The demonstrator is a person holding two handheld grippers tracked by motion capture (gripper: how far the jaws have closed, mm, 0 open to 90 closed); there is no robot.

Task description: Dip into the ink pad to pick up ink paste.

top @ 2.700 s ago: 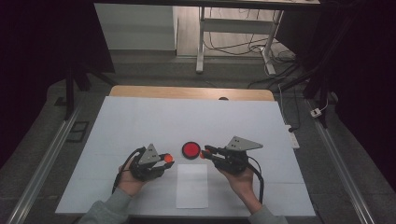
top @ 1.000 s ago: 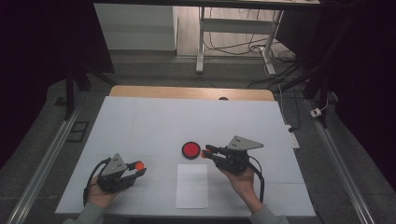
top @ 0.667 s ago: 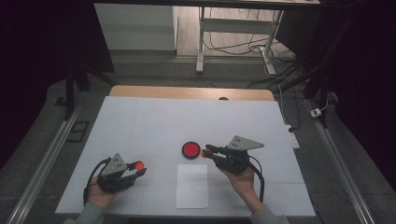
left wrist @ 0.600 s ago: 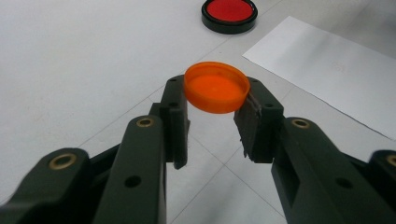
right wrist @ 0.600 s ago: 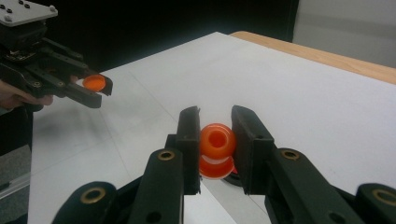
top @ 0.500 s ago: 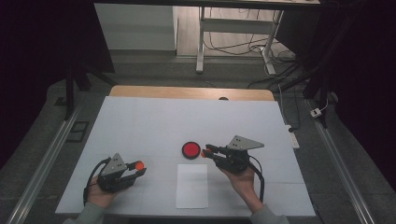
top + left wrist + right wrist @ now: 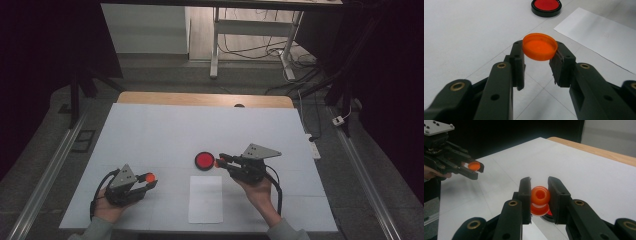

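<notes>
Orange plastic sits between the jaws of the left gripper (image 7: pixel 145 183): a shallow orange cap (image 7: pixel 540 47), pinched by its rim at the very tips, open side up and tilted a little. Ahead of those jaws, well apart, lies the red ink pad (image 7: pixel 546 6) in its black rim, and off to their right a white paper sheet (image 7: pixel 602 35) lies flat on the white table (image 7: pixel 165 130).

Further right, the right gripper (image 7: pixel 222 161) has its jaws pressed on an orange stamp (image 7: pixel 539 199), held at the tips with its round end toward the camera. Just beneath and beyond those jaws the ink pad shows as a sliver of red.

By my reading, the cap is already off the stamp and parked in the left gripper, so the uncovering is done. Still to come seem to be inking the stamp, pressing it on the unmarked sheet and recapping it.
</notes>
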